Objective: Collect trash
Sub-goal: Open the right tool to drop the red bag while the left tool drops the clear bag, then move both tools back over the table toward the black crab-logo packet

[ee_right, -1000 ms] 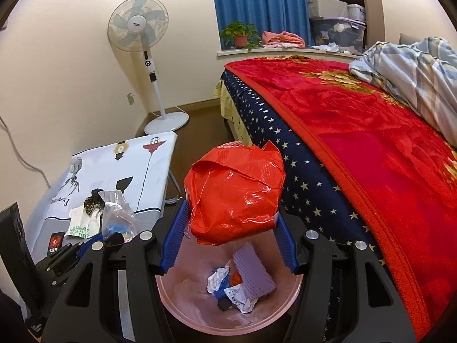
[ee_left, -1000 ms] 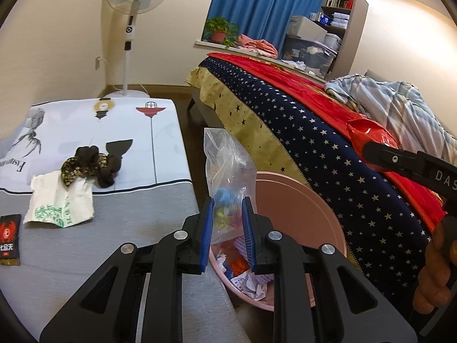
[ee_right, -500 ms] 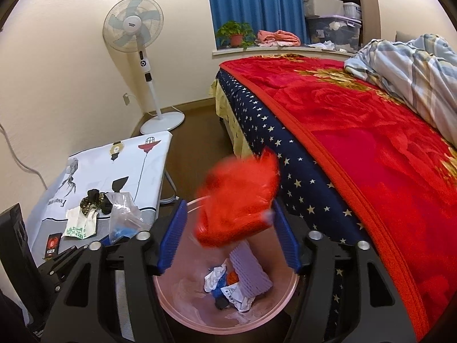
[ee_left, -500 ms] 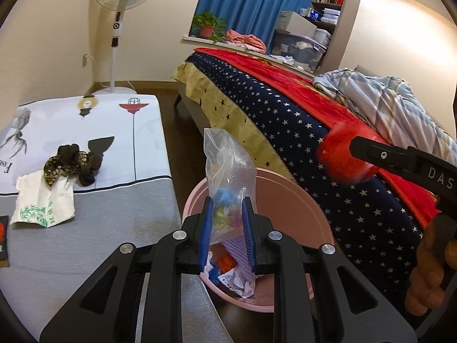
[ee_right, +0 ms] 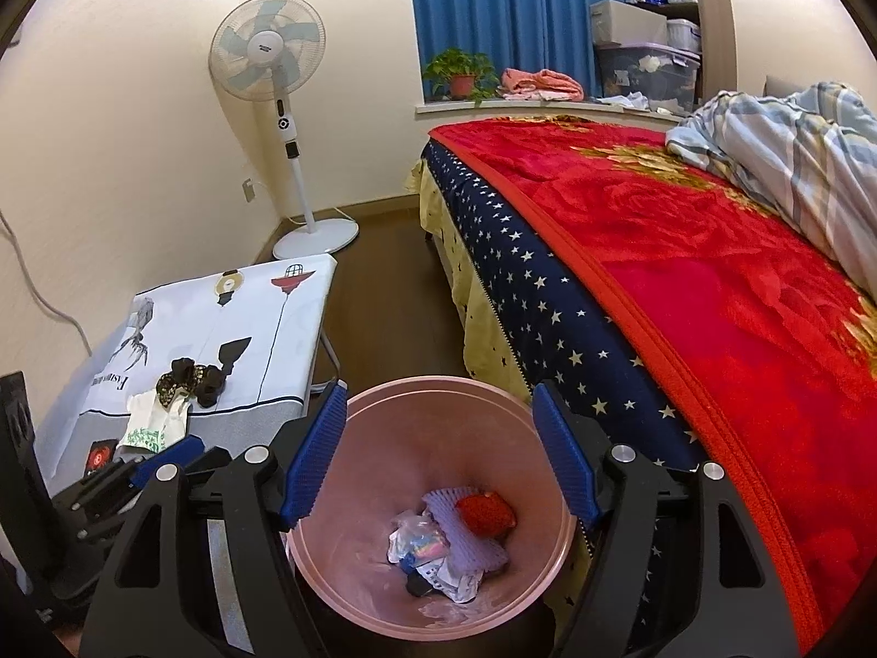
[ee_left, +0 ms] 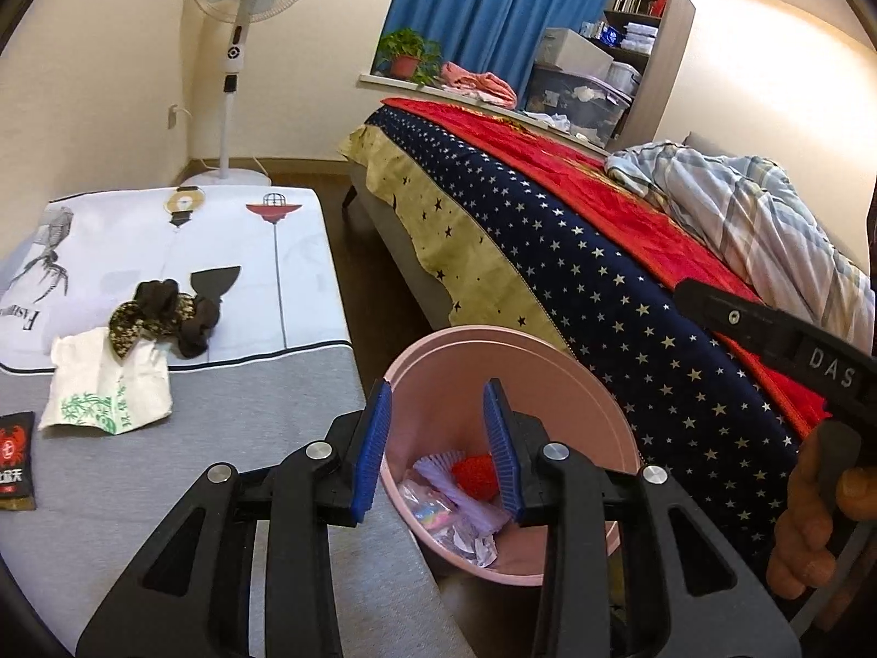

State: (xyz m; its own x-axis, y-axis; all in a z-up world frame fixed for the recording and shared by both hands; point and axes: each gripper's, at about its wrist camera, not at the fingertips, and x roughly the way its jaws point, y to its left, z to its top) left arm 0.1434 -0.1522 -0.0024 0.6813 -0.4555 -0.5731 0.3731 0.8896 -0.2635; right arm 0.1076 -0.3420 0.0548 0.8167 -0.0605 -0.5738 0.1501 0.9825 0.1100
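The pink bin stands on the floor between the table and the bed. Inside lie the red bag, the clear plastic bag and a purple foam net. My left gripper hangs over the bin's near rim, its jaws opening with nothing between them. My right gripper is open and empty above the bin. On the table lie a white paper wrapper, a black and gold cloth piece and a black packet.
The low table with a printed cloth is left of the bin. The bed with a starred navy and red cover is close on the right. A standing fan is by the far wall. A hand grips the right tool.
The red bag dropped out of my right gripper into the bin. My left gripper's jaws parted and the clear plastic bag fell from them into the bin.
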